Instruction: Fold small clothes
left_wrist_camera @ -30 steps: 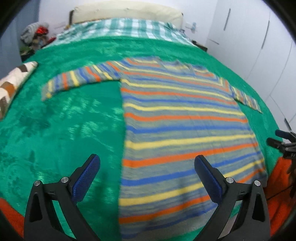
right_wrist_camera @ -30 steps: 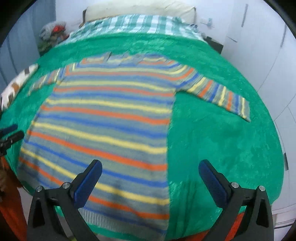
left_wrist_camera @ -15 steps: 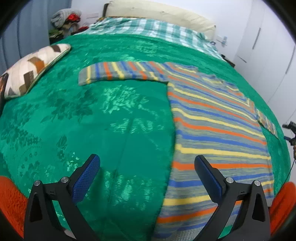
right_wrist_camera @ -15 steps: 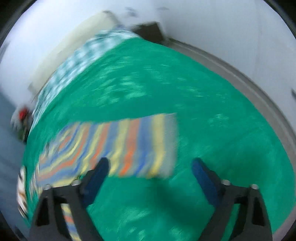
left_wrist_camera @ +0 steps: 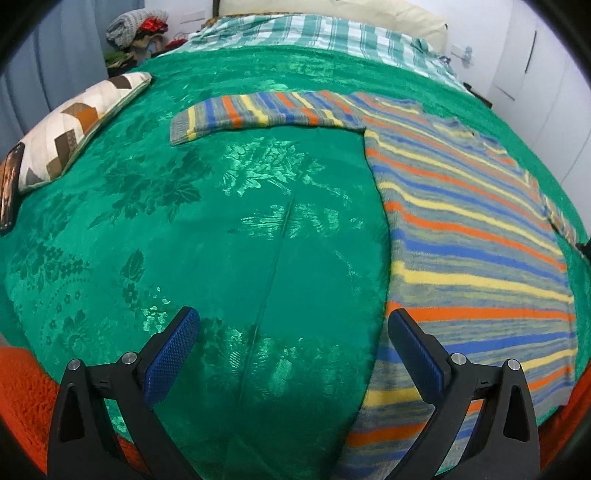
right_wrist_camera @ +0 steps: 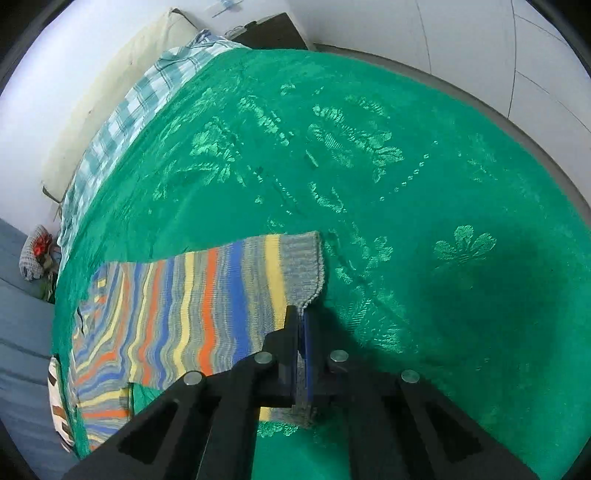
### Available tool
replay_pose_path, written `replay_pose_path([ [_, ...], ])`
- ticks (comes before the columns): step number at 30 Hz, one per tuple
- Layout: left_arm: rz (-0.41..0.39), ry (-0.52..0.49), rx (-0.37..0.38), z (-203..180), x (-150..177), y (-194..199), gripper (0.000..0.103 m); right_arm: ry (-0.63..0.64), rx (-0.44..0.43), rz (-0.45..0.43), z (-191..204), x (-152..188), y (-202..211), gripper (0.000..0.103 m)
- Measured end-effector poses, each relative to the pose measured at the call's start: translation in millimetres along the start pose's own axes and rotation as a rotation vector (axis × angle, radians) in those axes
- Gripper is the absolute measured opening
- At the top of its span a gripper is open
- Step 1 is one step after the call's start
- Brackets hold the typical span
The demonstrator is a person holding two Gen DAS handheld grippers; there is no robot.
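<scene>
- Bed [left_wrist_camera: 258, 258]: green floral blanket on top, checked sheet [left_wrist_camera: 314, 33] at its head end.
- Striped sweater [left_wrist_camera: 461, 229] lies flat on the bed, body toward the bed's right side, one sleeve [left_wrist_camera: 258, 110] stretched out leftward.
- Zigzag pillow [left_wrist_camera: 74, 125] at the bed's left edge.
- Left tongs [left_wrist_camera: 291, 354]: spread wide, nothing between them, above bare blanket beside the sweater hem.
- Right tongs [right_wrist_camera: 303, 325]: clamped on the cuff [right_wrist_camera: 303, 266] of the sweater's other sleeve.

Green floral-patterned blanket [left_wrist_camera: 221, 229], grey sweater [left_wrist_camera: 472, 236] striped orange, yellow and blue, green-and-white checked sheet [left_wrist_camera: 314, 33], brown-and-cream zigzag cushion [left_wrist_camera: 77, 122]
</scene>
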State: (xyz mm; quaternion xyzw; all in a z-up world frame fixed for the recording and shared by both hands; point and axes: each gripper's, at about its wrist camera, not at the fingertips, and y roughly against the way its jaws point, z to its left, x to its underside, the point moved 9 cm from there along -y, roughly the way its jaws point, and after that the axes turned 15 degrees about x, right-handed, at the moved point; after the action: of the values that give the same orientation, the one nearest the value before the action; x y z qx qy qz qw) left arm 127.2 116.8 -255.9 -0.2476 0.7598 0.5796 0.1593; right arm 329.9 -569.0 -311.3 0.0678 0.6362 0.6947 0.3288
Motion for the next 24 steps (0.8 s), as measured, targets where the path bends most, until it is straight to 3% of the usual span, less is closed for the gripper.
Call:
replay_pose_path([
  [6,0.011,-0.039,-0.027,-1,-1,0,0.102,0.013,0.003,-0.066,6,-5,24,0.002],
  [15,0.016,-0.061,-0.044,0,-1,0,0.102,0.109,-0.037,-0.131,57,-10,67,0.002],
  [18,0.011,-0.052,-0.031,1,-1,1,0.102,0.159,-0.109,-0.163,98,-10,95,0.002],
  [24,0.001,-0.026,0.0,3,-3,2,0.102,0.289,-0.378,-0.192,238,7,162,0.002],
])
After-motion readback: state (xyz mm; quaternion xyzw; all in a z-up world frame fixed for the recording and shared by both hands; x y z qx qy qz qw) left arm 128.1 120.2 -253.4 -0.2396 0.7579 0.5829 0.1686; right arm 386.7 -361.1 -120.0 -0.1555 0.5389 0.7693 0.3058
